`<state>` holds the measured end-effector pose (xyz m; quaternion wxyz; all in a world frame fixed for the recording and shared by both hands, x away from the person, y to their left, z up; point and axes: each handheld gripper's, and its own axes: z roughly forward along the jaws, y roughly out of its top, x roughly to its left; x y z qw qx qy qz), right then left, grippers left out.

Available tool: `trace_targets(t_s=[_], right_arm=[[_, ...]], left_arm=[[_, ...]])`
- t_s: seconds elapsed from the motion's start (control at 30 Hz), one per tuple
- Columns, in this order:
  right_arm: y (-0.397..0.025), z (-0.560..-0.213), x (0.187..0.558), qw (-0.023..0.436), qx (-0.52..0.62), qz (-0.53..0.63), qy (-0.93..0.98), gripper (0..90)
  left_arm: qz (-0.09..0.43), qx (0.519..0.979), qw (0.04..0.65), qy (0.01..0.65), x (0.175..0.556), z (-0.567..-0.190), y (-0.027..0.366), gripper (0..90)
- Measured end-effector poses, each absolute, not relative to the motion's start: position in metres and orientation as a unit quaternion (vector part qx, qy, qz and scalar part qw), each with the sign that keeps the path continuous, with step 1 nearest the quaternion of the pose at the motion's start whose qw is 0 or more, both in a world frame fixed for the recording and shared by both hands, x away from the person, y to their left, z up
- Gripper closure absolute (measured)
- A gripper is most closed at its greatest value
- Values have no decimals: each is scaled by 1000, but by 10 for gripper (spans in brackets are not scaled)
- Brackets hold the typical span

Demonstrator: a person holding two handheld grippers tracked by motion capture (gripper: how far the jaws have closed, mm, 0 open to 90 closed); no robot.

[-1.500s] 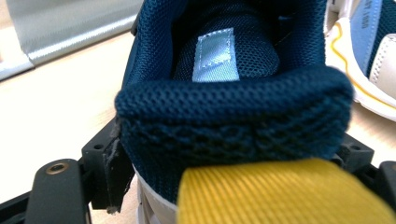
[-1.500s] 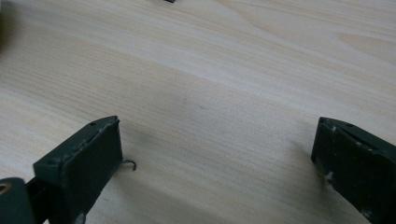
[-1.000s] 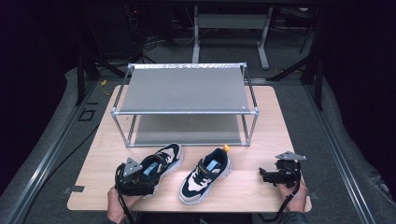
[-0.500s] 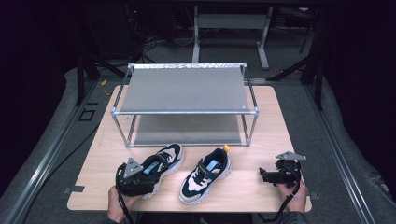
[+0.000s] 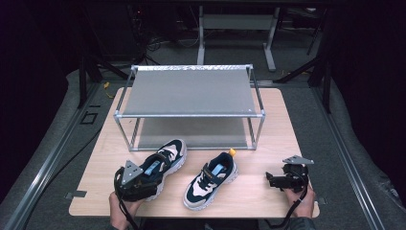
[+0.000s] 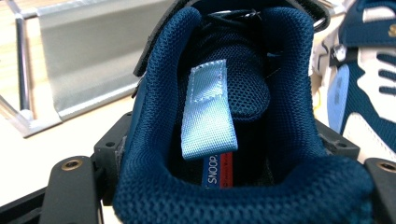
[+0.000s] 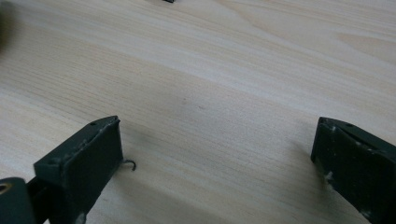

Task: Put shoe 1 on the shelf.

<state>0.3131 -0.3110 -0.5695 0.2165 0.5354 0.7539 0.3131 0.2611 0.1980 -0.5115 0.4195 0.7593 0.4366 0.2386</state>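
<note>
While the right tongs point(image 5: 275, 180) gape empty, the left tongs point(image 5: 143, 178) clamp the left shoe's point(image 5: 160, 163) heel.

— What colours is the navy mesh sneaker point(image 6: 280, 93) at seven o'clock?
— Navy collar, pale blue pull loop point(image 6: 208, 112), a red and blue tongue label.
— The other navy-and-white sneaker point(image 5: 210, 179) at six o'clock?
— Cream sole, orange heel tab.
— The rest?
— Grey metal two-tier rack point(image 5: 189, 93), light woodgrain table point(image 7: 233, 70).
</note>
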Motion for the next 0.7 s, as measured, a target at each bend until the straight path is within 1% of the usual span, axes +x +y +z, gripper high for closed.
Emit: trace_targets(t_s=[0.37, 0.7], right_arm=[[-311, -569, 313, 217, 535, 313, 754, 15], [-311, -570, 313, 217, 535, 313, 754, 15]], left_arm=[[259, 739, 429, 450, 278, -503, 190, 256], [273, 722, 432, 466, 301, -504, 182, 256]])
